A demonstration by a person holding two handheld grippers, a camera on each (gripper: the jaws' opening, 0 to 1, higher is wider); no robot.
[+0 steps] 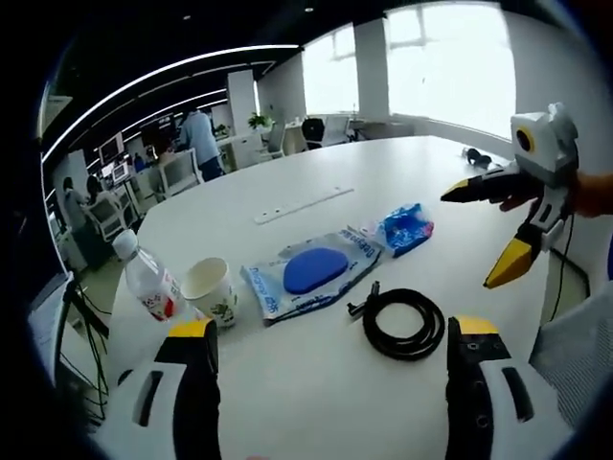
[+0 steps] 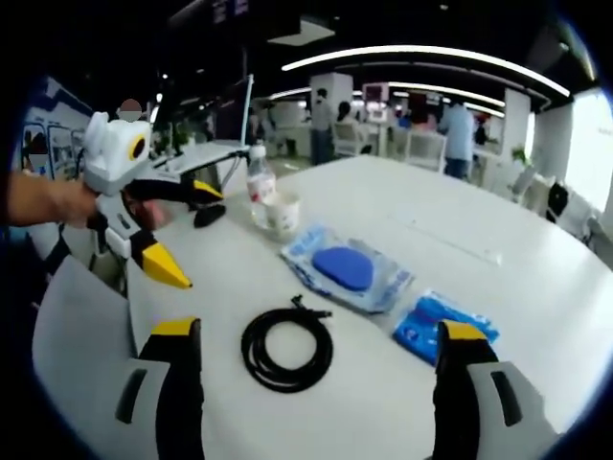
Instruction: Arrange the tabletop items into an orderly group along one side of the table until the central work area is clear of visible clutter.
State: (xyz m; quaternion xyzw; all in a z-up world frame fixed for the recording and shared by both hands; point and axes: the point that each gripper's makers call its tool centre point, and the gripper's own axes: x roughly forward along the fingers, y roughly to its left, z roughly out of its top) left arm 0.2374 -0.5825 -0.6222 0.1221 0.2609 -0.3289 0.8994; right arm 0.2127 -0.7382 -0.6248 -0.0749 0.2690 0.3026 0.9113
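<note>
Black cable coil (image 1: 403, 324), blue pad (image 1: 314, 269) in clear wrapper, white table (image 1: 316, 383).

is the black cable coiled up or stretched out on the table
Coiled: the black cable lies in a neat round loop flat on the white table, one short end poking out toward the blue pouch.

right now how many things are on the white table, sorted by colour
blue: 2 (clear packet with a blue oval pad, small crumpled blue wrapper)
black: 1 (coiled black cable)
white: 1 (white paper cup)
clear: 1 (clear plastic bottle with red label)
total: 5
</note>
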